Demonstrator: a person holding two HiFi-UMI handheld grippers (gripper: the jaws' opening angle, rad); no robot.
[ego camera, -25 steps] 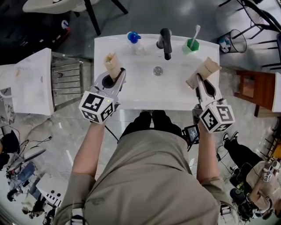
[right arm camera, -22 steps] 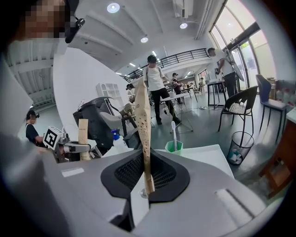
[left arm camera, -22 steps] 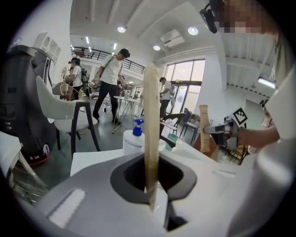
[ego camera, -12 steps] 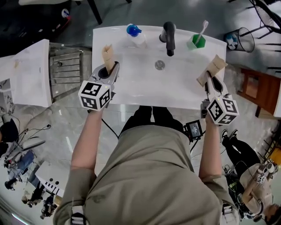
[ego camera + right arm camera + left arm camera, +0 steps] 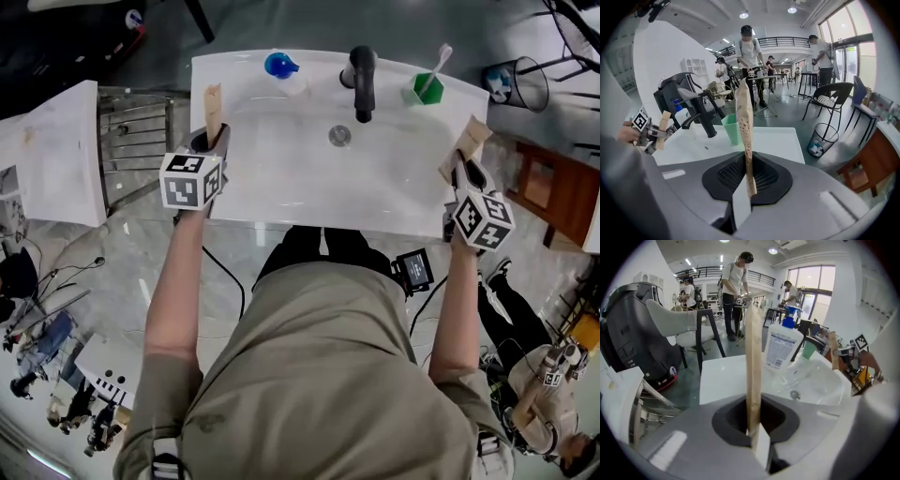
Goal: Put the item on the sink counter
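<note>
Two thin tan pieces were in your grippers, one in each. Your left gripper (image 5: 211, 141) had its jaws clenched on the lower end of the plain tan piece (image 5: 213, 101). In the left gripper view this piece stood upright and edge-on, straight out from between the jaws. From the head view it was over the left rim of the white sink counter (image 5: 319, 214), close to the back left corner. Whether its tip touched the counter, I could not tell.

Your right gripper (image 5: 464, 173) was also closed, and it grasped the perforated tan piece (image 5: 472, 141) by the bottom edge. The right gripper view showed rows of small holes on its face, and it leaned a little to the left. This piece was over the right rim of the counter, well apart from the plain one, with the whole basin between them.

Along the back of the counter stood three things. The blue-capped bottle (image 5: 279, 66) was on the left, near the plain piece. The black faucet (image 5: 362, 80) was in the middle, reaching toward the drain (image 5: 339, 136). The green cup (image 5: 427, 89) with a toothbrush (image 5: 437, 64) in it was on the right.

On the floor beyond the right side of the counter there was a wire wastebasket (image 5: 520, 86), and nearer to you a brown wooden table (image 5: 544, 187).
</note>
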